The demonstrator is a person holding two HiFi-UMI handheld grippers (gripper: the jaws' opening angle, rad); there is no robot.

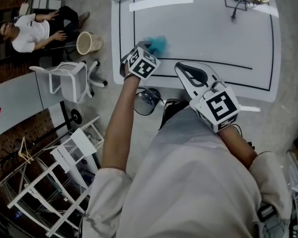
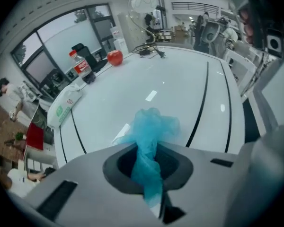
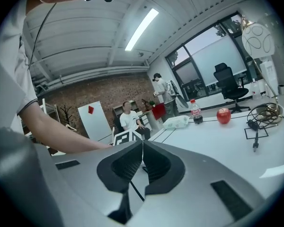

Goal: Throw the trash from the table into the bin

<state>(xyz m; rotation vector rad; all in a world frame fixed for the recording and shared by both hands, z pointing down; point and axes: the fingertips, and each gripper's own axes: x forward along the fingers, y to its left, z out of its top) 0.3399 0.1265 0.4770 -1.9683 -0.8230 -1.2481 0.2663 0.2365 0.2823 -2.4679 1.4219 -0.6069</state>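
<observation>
I'm seeing the trash [image 2: 150,126] as thin blue film, crinkled and half see-through; whether it's soft plastic or tissue I'm not managing to tell. My left gripper [image 2: 149,149] is showing matt grey plastic with darker, ribbed pads [image 2: 174,162], and my right gripper [image 3: 143,143] is looking the same. The table [image 2: 180,79] is shining smooth, glossy white. Towards its far edge the apple [image 2: 114,57] is gleaming red, the bottle [image 2: 80,66] is showing clear plastic, and the wire coil [image 3: 265,112] is looking like thin metal. The pack [image 2: 64,105] is showing soft, wrinkled plastic wrap.
</observation>
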